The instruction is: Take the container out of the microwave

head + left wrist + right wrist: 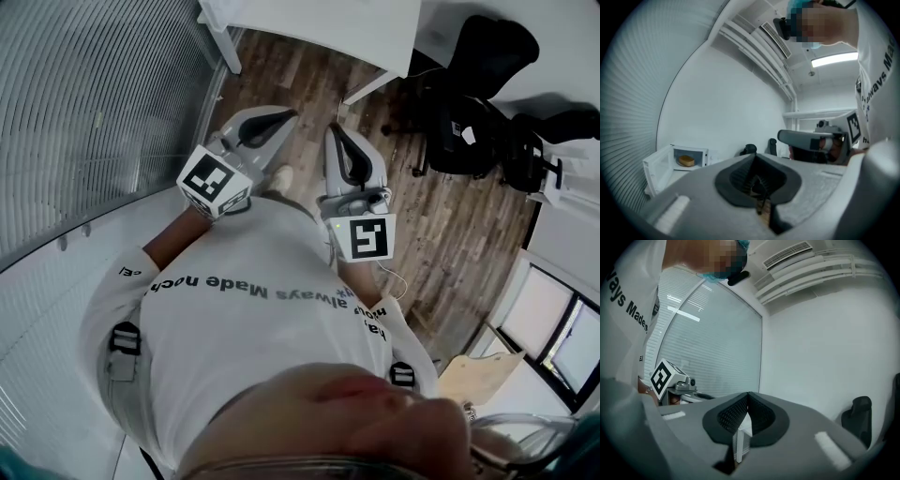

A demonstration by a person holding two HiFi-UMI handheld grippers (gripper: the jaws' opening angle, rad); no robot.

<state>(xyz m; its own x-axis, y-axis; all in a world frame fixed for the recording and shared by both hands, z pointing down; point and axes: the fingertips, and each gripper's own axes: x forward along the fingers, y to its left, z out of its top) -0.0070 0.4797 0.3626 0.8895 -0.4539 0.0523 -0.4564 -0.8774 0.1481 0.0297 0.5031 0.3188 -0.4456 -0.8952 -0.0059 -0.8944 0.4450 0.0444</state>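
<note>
We judge this the approach step: the left hand-held gripper and right hand-held gripper are closed and empty. The container sits in the open microwave, lower left; next we must close in and open the jaws.

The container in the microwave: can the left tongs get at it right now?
Probably not yet. The microwave door hangs open and nothing blocks the container, but it looks far out of reach, and the left tongs are shut.
</note>
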